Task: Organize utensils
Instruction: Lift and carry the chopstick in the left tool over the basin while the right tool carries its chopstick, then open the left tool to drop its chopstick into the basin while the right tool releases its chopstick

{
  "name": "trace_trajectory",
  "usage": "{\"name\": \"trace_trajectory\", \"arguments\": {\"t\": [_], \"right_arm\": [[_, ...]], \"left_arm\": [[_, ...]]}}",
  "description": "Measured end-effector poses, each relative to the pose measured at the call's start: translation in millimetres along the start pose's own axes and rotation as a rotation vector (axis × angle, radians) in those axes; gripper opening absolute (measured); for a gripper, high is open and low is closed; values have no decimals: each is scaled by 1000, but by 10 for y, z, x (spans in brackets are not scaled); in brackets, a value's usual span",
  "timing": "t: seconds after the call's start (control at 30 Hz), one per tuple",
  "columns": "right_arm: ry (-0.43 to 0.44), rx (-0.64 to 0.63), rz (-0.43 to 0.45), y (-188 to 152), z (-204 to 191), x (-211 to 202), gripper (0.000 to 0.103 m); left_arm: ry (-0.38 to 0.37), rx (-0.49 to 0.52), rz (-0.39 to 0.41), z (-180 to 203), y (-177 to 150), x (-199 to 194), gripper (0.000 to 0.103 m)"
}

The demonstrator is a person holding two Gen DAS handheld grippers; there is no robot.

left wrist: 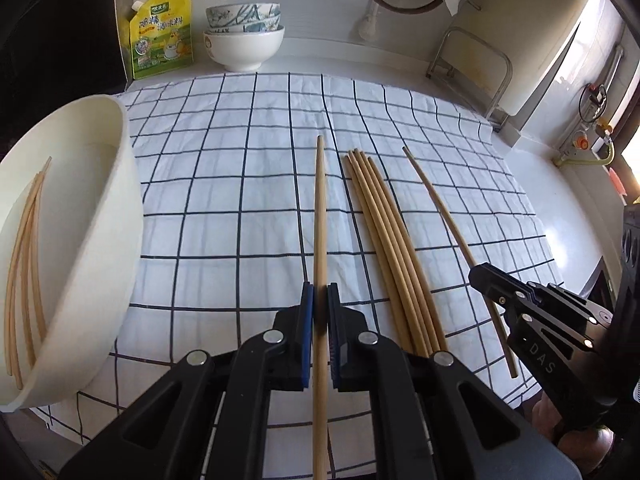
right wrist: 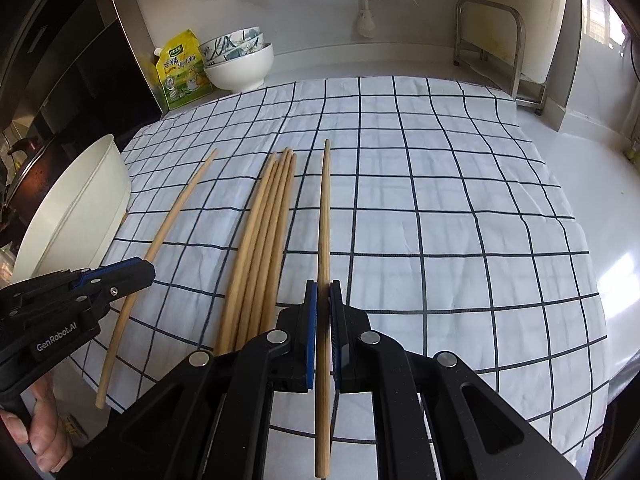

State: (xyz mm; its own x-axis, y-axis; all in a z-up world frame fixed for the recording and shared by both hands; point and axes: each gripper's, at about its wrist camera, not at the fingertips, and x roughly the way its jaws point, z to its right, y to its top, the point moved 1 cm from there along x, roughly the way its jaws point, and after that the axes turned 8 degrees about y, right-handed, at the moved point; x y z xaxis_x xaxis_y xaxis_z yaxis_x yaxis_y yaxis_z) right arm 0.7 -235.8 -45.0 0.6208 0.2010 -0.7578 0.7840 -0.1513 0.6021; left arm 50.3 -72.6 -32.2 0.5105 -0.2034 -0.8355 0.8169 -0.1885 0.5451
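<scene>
Black left gripper [left wrist: 320, 304] is clamped on one chopstick [left wrist: 320, 216], held level over the checked cloth [left wrist: 240, 184] and pointing away. Right gripper [right wrist: 323, 300] is likewise clamped on a second chopstick [right wrist: 325, 216], parallel to the first. Between them a bundle [right wrist: 264, 240] of chopsticks lies on the cloth. At far left, a cream tub [left wrist: 116, 216] holds several chopsticks [left wrist: 24, 264] on its floor. Beyond the cloth stand stacked bowls [left wrist: 244, 36] beside a yellow pouch [left wrist: 162, 32].
</scene>
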Motion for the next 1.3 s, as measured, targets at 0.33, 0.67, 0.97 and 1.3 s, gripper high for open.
{"name": "trace_trajectory", "arguments": {"t": [0.33,0.67,0.97,1.3], "right_arm": [[146,-91,83,488,-802,-153,6],[285,-248,26,861,-2035,342,6],[328,-311,-116,868,-2719,898,6],[310,-320,-213,738,-2833,1203,6]], "left_arm": [[69,-79,164,-676,232,-656,8],[210,-224,208,-1792,278,-744,8],[217,-321,139,-2388,175,-513,8],[229,-359,66,-2577,73,-276,9]]}}
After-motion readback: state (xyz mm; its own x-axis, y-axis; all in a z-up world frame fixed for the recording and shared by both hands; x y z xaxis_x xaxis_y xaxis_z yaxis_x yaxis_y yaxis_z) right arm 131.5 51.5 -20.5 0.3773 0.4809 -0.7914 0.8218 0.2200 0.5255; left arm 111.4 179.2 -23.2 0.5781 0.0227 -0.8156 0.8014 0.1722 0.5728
